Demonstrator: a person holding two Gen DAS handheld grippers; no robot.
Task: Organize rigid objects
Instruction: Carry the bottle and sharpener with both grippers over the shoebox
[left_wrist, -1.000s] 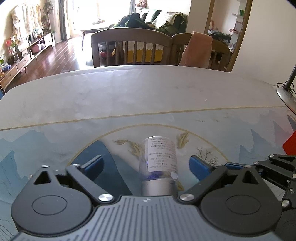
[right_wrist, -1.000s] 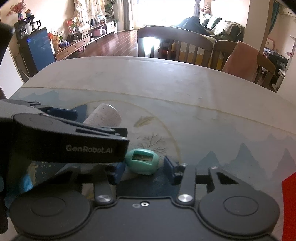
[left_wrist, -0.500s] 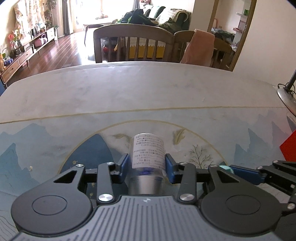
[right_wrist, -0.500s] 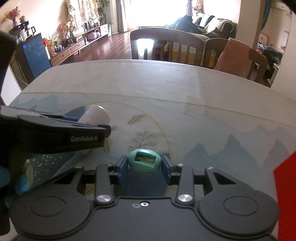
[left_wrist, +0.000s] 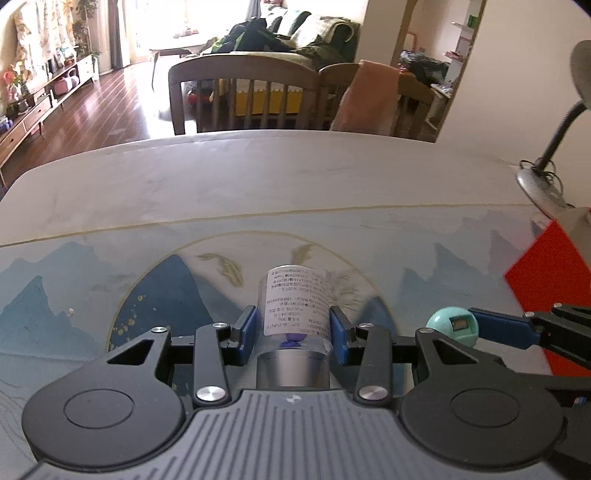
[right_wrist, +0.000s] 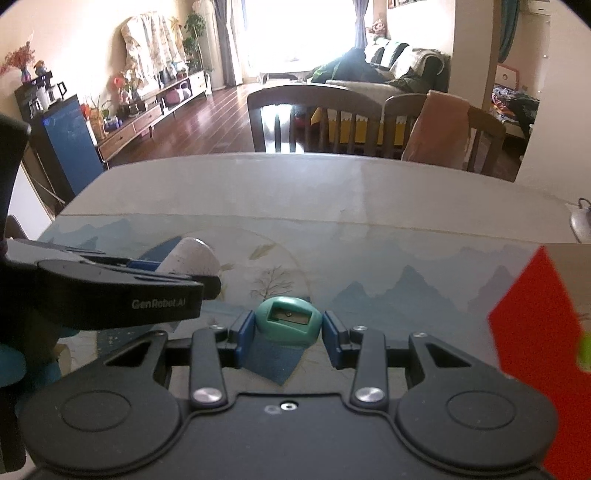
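Over the painted table mat (left_wrist: 92, 295): two grippers, one item each. Left gripper (left_wrist: 293, 332) clamps one clear plastic jar (left_wrist: 295, 306), cylindrical, paper label, silver cap; right gripper (right_wrist: 289, 334) clamps one smooth teal egg-shaped sharpener (right_wrist: 289, 321). One red box (right_wrist: 539, 350) far right.

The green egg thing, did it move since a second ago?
Yes. The egg was lying loose on the mat below the printed tree; now it is lifted off it, gripped in the right claw.
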